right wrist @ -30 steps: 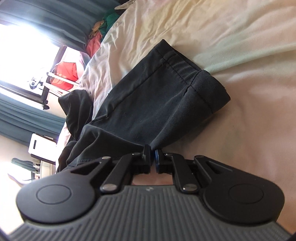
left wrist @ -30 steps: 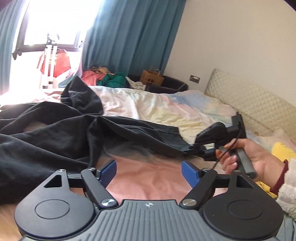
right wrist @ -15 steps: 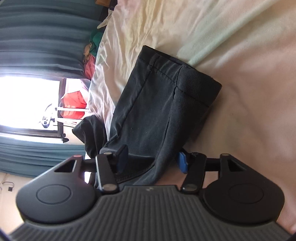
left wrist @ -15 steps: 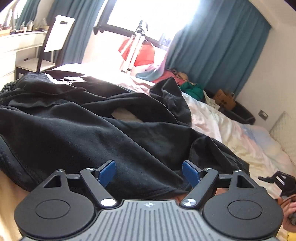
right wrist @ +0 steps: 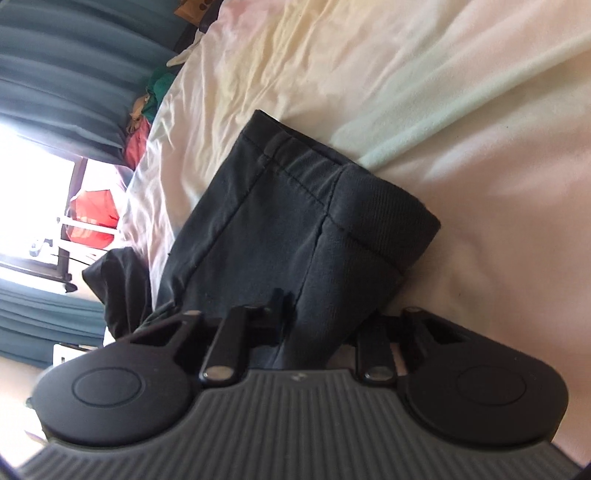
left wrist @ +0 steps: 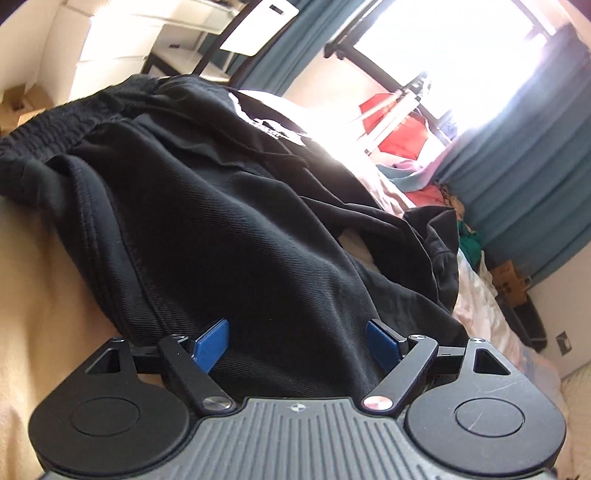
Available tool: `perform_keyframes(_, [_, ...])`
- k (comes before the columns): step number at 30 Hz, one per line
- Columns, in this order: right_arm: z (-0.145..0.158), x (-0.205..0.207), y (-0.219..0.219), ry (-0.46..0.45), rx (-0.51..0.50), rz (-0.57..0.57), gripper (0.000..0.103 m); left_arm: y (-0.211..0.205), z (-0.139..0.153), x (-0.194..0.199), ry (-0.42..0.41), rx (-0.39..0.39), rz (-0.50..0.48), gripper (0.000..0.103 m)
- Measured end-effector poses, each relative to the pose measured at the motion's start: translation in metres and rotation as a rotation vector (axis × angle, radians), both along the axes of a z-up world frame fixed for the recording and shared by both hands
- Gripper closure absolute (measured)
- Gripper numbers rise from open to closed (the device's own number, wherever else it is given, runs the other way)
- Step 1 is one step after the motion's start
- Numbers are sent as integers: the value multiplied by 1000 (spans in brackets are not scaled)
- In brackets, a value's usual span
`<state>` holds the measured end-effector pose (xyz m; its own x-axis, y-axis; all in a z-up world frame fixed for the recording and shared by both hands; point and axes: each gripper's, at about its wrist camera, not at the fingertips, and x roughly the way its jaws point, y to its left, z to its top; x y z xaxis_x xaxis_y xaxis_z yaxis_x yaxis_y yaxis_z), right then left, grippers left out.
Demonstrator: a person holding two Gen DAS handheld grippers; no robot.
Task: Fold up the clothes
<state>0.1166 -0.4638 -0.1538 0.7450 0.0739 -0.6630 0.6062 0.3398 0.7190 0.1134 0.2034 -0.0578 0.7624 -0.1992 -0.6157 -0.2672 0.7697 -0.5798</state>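
A pair of black trousers (left wrist: 229,229) lies spread on the bed, its gathered waistband (left wrist: 44,129) at the upper left of the left wrist view. My left gripper (left wrist: 297,343) hovers open just over the dark cloth, blue pads (left wrist: 212,345) wide apart and gripping nothing. In the right wrist view one trouser leg (right wrist: 280,229) ends in a hemmed cuff (right wrist: 373,206) on the pale sheet. My right gripper (right wrist: 321,325) is closing, with a bunched fold of that leg squeezed between its fingers (right wrist: 279,310).
The pale, creased bed sheet (right wrist: 424,92) stretches beyond the cuff. Teal curtains (left wrist: 524,177) frame a bright window. A red garment on a rack (left wrist: 391,125), a heap of coloured clothes (left wrist: 469,236), a paper bag (left wrist: 509,284) and a white chair (left wrist: 258,26) stand around the bed.
The left gripper swung from the pink sheet over to the trousers' waistband end and rolled. The right gripper opened, moved further onto the leg, then closed on it.
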Motion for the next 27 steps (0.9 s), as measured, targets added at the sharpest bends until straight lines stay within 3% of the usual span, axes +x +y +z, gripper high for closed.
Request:
perform_keyframes(6, [32, 1, -21, -114, -147, -16, 94, 38, -9, -20, 39, -204, 87, 19])
perform_keyframes(9, [43, -1, -41, -145, -226, -65, 95, 60, -11, -33, 56, -272, 148, 13])
perform_keyframes(14, [15, -10, -75, -143, -142, -143, 94, 101, -23, -54, 101, -368, 353, 6])
perform_keyframes(18, [1, -11, -80, -154, -89, -149, 94, 132, -45, -42, 144, -521, 451, 6])
perform_keyframes(21, [4, -11, -79, -170, -98, -141, 94, 151, -50, -37, 95, -570, 496, 10])
perform_keyframes(22, [5, -11, -79, -177, -98, -139, 94, 156, -51, -37, 89, -567, 501, 13])
perform_keyframes(24, [5, -12, -80, -187, -96, -135, 94, 165, -53, -36, 76, -560, 513, 32])
perform_keyframes(26, [5, -13, -81, -196, -92, -136, 94, 174, -55, -36, 68, -556, 520, 63])
perform_keyframes(27, [6, -14, -81, -203, -93, -137, 94, 177, -55, -37, 74, -557, 516, 68])
